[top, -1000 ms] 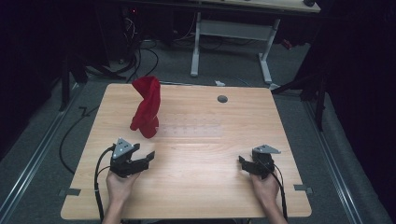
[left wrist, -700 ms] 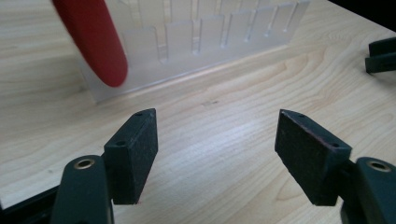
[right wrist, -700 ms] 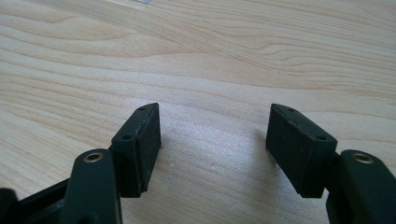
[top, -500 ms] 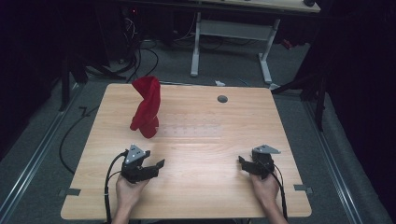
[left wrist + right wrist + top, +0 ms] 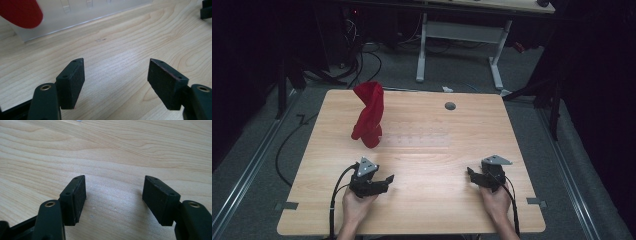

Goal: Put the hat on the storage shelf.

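Note:
A red cloth (image 5: pixel 368 116) stands bunched upright at the table's back left, its lower end on a clear flat plate (image 5: pixel 414 139). In the left gripper view the red cloth (image 5: pixel 20 12) shows at the top left, above that clear plate (image 5: pixel 75 13). My left gripper (image 5: pixel 387 179) lies at the front left, jaws pointing right, open and empty (image 5: pixel 116 62). At the front right, my right gripper (image 5: pixel 471 173) rests with its jaws pointing left. It is open over bare wood (image 5: pixel 115 178). The two grippers face each other, well apart.
The wooden table (image 5: pixel 422 215) has a round grey cable hole (image 5: pixel 450 106) near its back edge. Cables trail from both grippers over the front edge. A white desk frame (image 5: pixel 462 35) stands on the floor behind the table.
My left gripper has shifted right and slightly toward the front edge, turning its jaws to point right. The right gripper and the red cloth have not moved.

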Available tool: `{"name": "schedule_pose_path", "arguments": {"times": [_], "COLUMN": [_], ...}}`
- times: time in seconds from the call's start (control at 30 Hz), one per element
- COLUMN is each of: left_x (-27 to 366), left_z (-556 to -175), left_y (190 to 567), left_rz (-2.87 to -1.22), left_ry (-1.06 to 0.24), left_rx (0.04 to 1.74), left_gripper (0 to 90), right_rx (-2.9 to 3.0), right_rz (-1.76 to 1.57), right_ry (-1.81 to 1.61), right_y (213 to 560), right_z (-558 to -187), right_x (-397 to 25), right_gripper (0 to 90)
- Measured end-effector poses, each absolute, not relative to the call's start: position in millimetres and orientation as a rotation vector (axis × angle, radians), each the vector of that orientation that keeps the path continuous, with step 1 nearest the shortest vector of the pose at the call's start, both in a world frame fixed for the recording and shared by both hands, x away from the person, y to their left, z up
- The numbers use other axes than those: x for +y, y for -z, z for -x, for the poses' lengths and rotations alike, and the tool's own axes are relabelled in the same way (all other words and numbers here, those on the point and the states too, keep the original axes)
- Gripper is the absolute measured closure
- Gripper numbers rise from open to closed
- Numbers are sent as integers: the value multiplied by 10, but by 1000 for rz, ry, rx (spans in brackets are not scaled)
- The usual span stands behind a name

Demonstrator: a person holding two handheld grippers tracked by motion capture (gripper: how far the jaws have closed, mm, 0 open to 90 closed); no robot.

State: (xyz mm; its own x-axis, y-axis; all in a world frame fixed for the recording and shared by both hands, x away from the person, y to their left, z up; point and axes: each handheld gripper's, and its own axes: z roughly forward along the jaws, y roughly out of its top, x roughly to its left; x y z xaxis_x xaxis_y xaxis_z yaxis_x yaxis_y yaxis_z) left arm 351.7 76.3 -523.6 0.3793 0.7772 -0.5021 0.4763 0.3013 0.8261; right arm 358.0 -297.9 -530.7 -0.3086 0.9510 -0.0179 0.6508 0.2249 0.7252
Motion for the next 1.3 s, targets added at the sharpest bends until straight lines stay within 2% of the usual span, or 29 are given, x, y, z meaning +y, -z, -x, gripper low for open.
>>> {"name": "schedule_pose_path", "arguments": {"times": [0.8, 1.3], "left_x": [582, 579], "left_z": [-3605, -3608], "left_y": [5462, 5461], "left_rz": [-1450, -1447], "left_ry": [-387, -385], "left_rx": [1280, 1282], "left_gripper": [288, 277], "right_rx": [2042, 2045], "right_rz": [-1468, -1465], "right_ry": [-862, -863], "right_y": [5307, 5308], "right_z": [-3579, -3579], "right_x": [-2978, -2977], "right_gripper": [358, 355]}}
